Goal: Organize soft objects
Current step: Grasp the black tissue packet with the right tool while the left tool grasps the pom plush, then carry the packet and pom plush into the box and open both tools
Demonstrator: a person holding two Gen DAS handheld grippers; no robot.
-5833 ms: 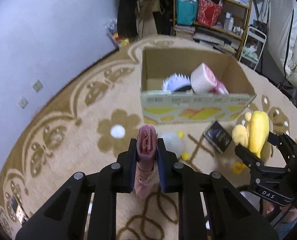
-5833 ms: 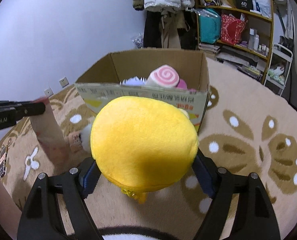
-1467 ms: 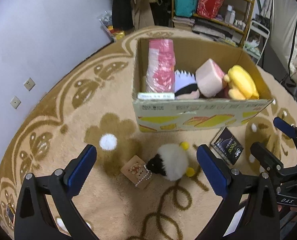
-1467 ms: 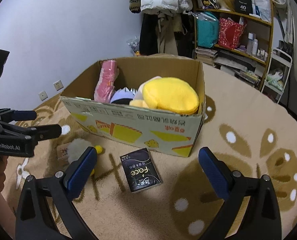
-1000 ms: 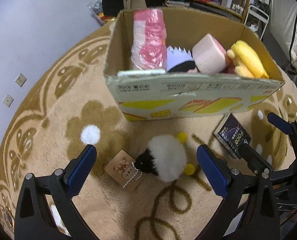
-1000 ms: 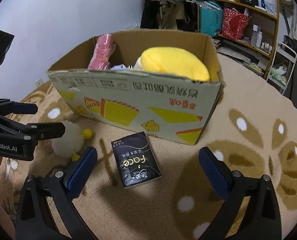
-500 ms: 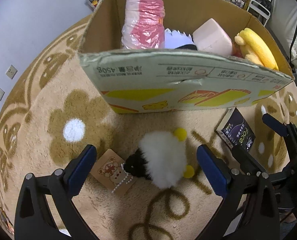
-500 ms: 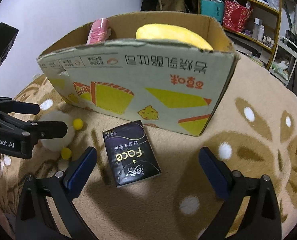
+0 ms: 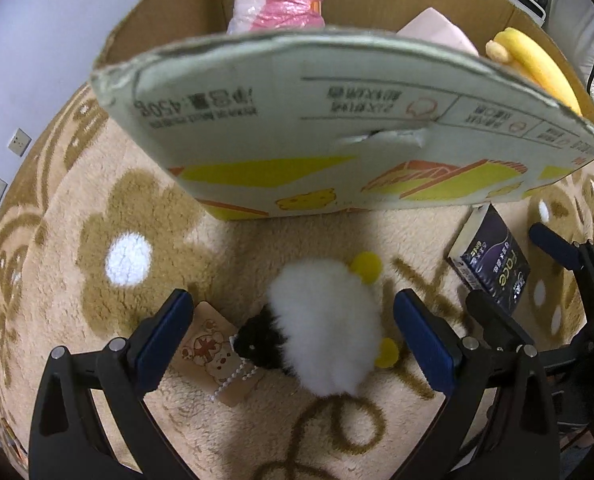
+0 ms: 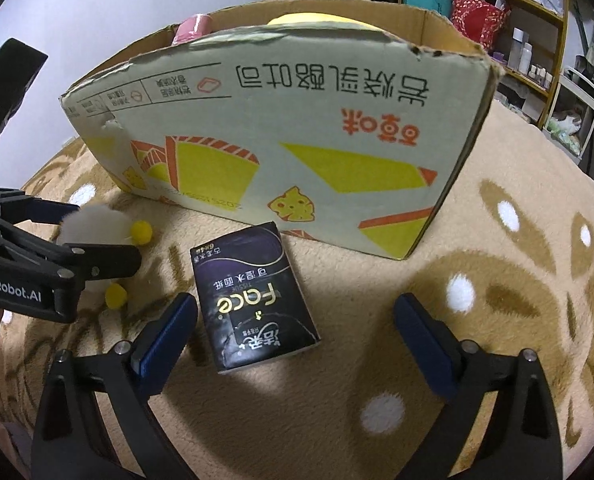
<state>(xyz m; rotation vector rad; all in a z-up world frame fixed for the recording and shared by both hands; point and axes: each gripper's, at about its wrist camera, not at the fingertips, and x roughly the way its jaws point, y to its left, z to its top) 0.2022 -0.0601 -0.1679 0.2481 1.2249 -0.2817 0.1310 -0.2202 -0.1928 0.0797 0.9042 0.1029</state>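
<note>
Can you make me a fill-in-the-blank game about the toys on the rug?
1. The fluffy white toy lies between the open fingers of the ____ gripper.
2. The dark tissue pack lies on the ____, in front of the box.
3. The yellow plush sits inside the ____.
4. Both grippers, like the right gripper, are ____.

Missing words: left; rug; box; open

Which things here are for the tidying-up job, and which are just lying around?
For the job:
- fluffy white toy, on the rug between the open left tool
- tissue pack, in front of the open right tool
- cardboard box
- yellow plush, already boxed

Just lying about:
- rug
- shelves
- wall sockets
</note>
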